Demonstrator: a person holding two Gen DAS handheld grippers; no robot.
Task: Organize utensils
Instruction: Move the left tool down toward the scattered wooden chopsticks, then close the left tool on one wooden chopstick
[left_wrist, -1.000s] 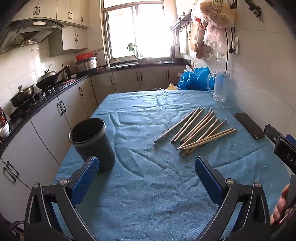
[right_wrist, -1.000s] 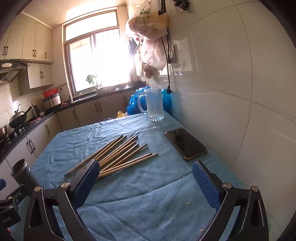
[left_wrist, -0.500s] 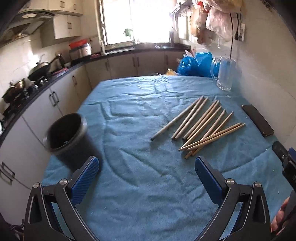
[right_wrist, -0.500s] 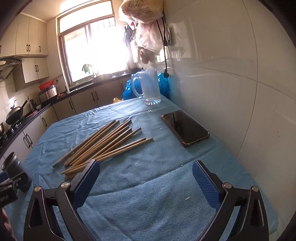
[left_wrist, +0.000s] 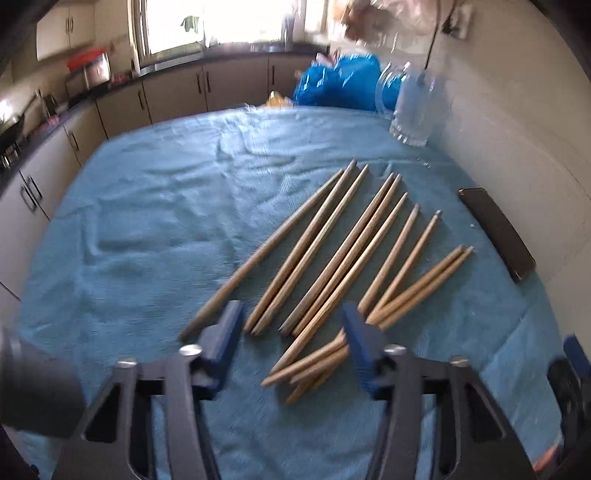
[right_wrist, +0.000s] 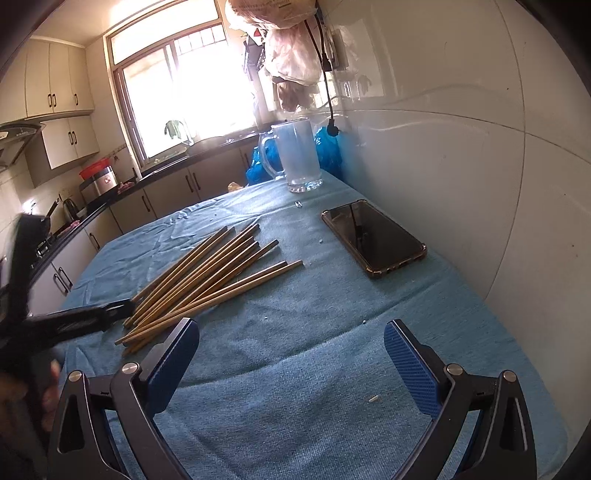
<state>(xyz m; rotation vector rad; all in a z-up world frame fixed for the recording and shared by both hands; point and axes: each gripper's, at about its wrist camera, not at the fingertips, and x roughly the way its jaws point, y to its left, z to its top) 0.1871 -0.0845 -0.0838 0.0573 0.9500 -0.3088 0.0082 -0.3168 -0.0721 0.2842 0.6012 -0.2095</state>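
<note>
Several wooden chopsticks (left_wrist: 343, 251) lie fanned out on the blue tablecloth; they also show in the right wrist view (right_wrist: 207, 277). My left gripper (left_wrist: 295, 332) is open, lower and narrower than before, with its blue pads straddling the near ends of several chopsticks. A dark round holder (left_wrist: 33, 391) sits at its lower left, blurred. My right gripper (right_wrist: 291, 358) is open and empty above bare cloth, to the right of the chopsticks. The left gripper (right_wrist: 110, 312) shows in the right wrist view at the near ends of the chopsticks.
A black phone (right_wrist: 373, 238) lies near the wall on the right, also seen in the left wrist view (left_wrist: 496, 232). A glass mug (right_wrist: 295, 158) and blue bags (left_wrist: 340, 81) stand at the table's far end. Kitchen cabinets (left_wrist: 44, 173) run along the left.
My left gripper has moved right and forward from the holder to the chopsticks, and its jaws have narrowed. My right gripper has moved slightly closer to the table.
</note>
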